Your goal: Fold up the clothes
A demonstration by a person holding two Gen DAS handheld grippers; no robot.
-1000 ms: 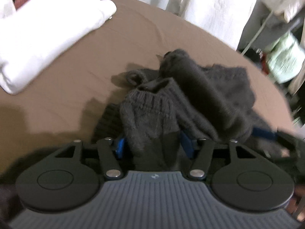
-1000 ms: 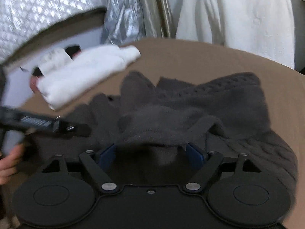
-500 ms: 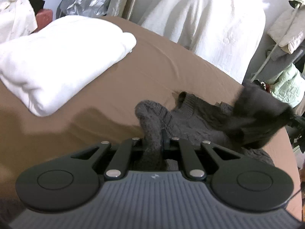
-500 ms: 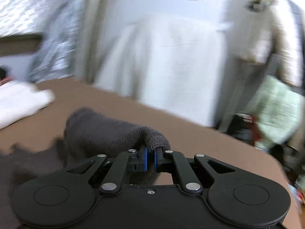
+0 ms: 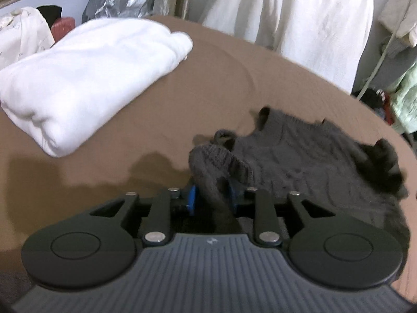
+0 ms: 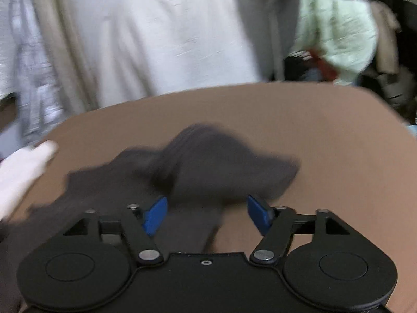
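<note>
Brown sheet (image 5: 213, 83) stretched over the bed, pale clothes hanging all along the far side, so it's a pretty cramped laundry corner. On that sheet the dark grey knit sweater (image 5: 307, 161) lies crumpled toward the right-hand edge, cable pattern showing, one ribbed cuff (image 5: 221, 159) flipped up at the near side.

Left gripper (image 5: 211, 199) has its blue pads either side of that cuff's sleeve, jaws opening, and the knit fills most of the gap between them; can't honestly say whether the pads press on it right now.

Right gripper (image 6: 207, 215) is a lot wider, jaws opening too, with a blurry flap of the same sweater (image 6: 208, 167) sitting between the pads and not touched by either one as far as I can see.

Over at the far left corner of the bed there's a folded white fleece top (image 5: 86, 78), well apart from the sweater. A mint-green garment (image 6: 336, 34) hangs off past the right edge.
</note>
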